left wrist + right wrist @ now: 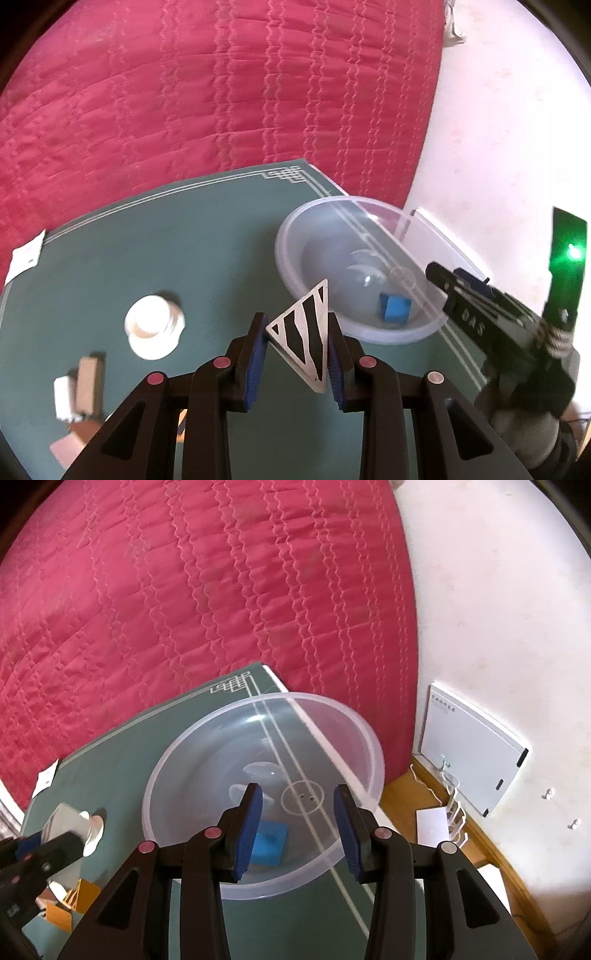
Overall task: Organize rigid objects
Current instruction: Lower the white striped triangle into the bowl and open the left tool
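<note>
Left tool (297, 345) clamps the striped triangle (304, 334) beside the bowl (184, 768) rim; right tool (297, 823) apart above it.

The boxes (79, 387) at the mat's near left corner are a blur, cut by the picture's rim (labels unreadable), and the right gripper's finger hides part of the blue block (269, 843)
</note>
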The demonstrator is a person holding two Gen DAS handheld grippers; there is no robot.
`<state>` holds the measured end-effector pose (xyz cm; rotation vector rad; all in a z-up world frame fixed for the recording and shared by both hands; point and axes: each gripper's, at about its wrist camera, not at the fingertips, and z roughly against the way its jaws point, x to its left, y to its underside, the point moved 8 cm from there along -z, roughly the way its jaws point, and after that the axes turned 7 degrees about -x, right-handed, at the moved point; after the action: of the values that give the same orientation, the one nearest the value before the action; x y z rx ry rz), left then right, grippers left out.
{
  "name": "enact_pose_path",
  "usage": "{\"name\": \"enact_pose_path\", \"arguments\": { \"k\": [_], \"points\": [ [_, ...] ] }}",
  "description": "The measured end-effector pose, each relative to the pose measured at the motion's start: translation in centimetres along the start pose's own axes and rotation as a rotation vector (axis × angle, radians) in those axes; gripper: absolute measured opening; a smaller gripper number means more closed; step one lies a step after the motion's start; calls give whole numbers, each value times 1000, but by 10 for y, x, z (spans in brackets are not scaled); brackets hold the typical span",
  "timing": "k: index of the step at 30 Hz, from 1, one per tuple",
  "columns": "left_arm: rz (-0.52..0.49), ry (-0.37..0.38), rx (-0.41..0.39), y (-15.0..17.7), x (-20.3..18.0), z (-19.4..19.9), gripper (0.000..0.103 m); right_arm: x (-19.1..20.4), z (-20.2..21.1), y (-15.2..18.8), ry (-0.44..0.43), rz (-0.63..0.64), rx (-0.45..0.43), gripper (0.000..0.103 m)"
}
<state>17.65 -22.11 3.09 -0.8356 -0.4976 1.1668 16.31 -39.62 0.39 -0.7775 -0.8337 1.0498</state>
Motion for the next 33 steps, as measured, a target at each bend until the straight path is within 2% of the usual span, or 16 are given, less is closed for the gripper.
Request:
{"name": "enact_pose_path", "arguments": {
  "k": [11, 16, 17, 20, 21, 27, 33],
  "points": [
    [-33, 51, 36, -11, -30, -50, 32, -11, 4, -6, 37, -22, -22, 42],
    [-39, 63, 35, -15, -37, -60, 32, -12, 5, -6, 42, -26, -26, 42],
    [-40, 61, 29, -17, -38, -60, 36, -12, 5, -6, 42, -24, -26, 42],
    [-23, 47, 1, -20, -33, -59, 70, -12, 5, -7, 42, -22, -28, 42],
    [-19, 38, -12, -21, -31, -59, 73, -13, 5, -7, 42, -23, -29, 42],
    [-6, -12, -14, -17, -18, -55, 73, -12, 5, -6, 41, -23, -30, 42],
    [-49, -69, -37, -10, -15, -43, 77, -9, 6, -6, 32, -14, -31, 42]
  ]
}}
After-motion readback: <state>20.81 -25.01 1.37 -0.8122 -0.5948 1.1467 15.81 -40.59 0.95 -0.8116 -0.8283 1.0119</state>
